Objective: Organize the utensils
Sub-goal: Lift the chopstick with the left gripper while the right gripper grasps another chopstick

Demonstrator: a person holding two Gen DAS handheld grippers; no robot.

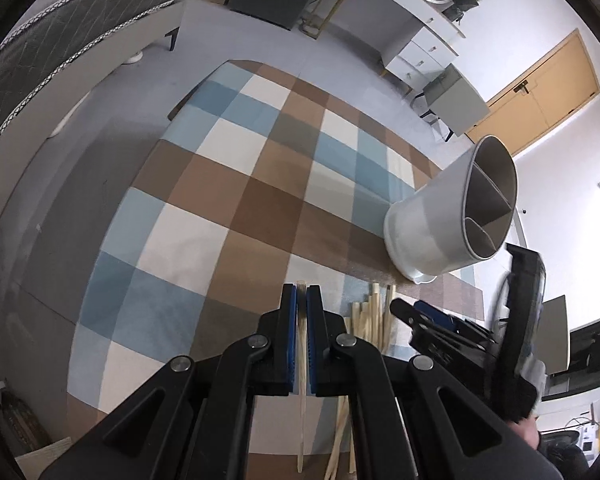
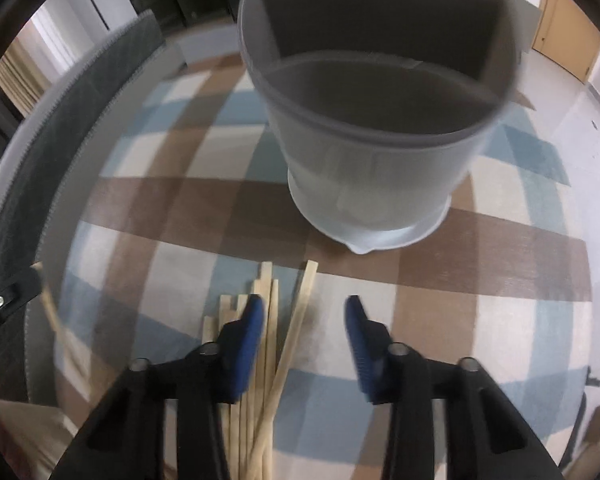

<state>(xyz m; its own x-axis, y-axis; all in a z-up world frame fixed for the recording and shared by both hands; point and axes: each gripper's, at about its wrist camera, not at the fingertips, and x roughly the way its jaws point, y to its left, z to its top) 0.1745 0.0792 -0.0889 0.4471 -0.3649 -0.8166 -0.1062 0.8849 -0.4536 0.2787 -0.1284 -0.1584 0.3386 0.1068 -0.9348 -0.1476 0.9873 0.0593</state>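
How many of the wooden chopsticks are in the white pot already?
None that I can see: the white round utensil holder with inner dividers looks empty. The left gripper is shut on one pale wooden chopstick. The right gripper hangs open over the pile of pale wooden chopsticks on the checked blue, brown and white tablecloth. Nearly everything is left.

Right gripper (image 2: 305, 336): jaws apart, nothing pinched, above chopsticks
Chopsticks (image 2: 268, 344): pale wood bundle on checked cloth (image 2: 500, 336); one stick angled off to the right
Holder (image 2: 380, 152): white, divided, upright, beyond chopsticks
Far left: stick (image 2: 50, 312) in another gripper
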